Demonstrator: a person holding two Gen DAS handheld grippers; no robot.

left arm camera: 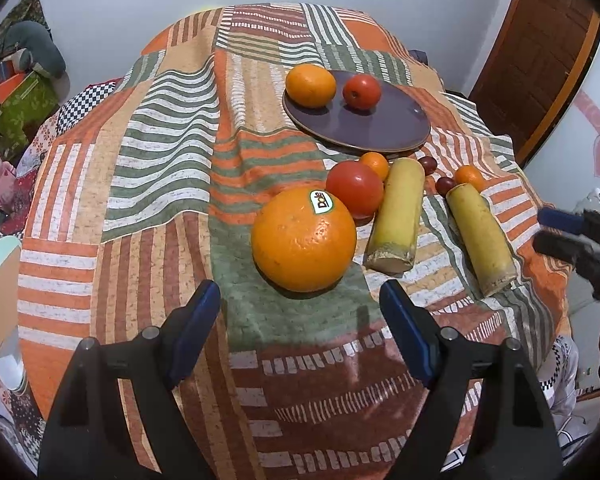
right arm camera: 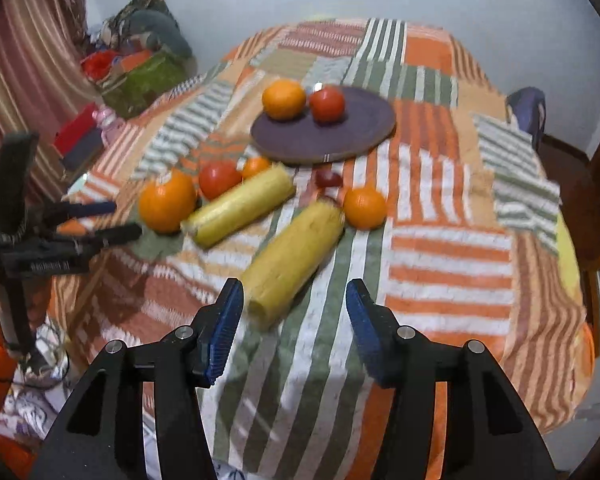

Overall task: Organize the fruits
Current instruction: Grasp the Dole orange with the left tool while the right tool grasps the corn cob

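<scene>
A large stickered orange [left arm camera: 304, 240] lies on the striped cloth just beyond my open left gripper [left arm camera: 300, 300], with nothing between the fingers. Beside the orange are a tomato [left arm camera: 354, 189], a small orange [left arm camera: 375, 165] and two yellow cut fruit pieces [left arm camera: 398, 216] [left arm camera: 480, 236]. The purple plate [left arm camera: 360, 128] behind them carries an orange [left arm camera: 310, 85] and a tomato [left arm camera: 361, 91]. My right gripper [right arm camera: 295, 300] stands partly open and empty. The near yellow piece [right arm camera: 296, 258] ends just ahead of its left fingertip. Another small orange [right arm camera: 365, 208] lies to the right of that piece.
Dark grapes [left arm camera: 427, 164] [right arm camera: 328, 179] lie between the plate and the yellow pieces. The cloth-covered table [right arm camera: 440, 240] drops off at its right and near edges. Cluttered bags and boxes [right arm camera: 140, 76] stand at the far left, and a wooden door [left arm camera: 540, 60] at the right.
</scene>
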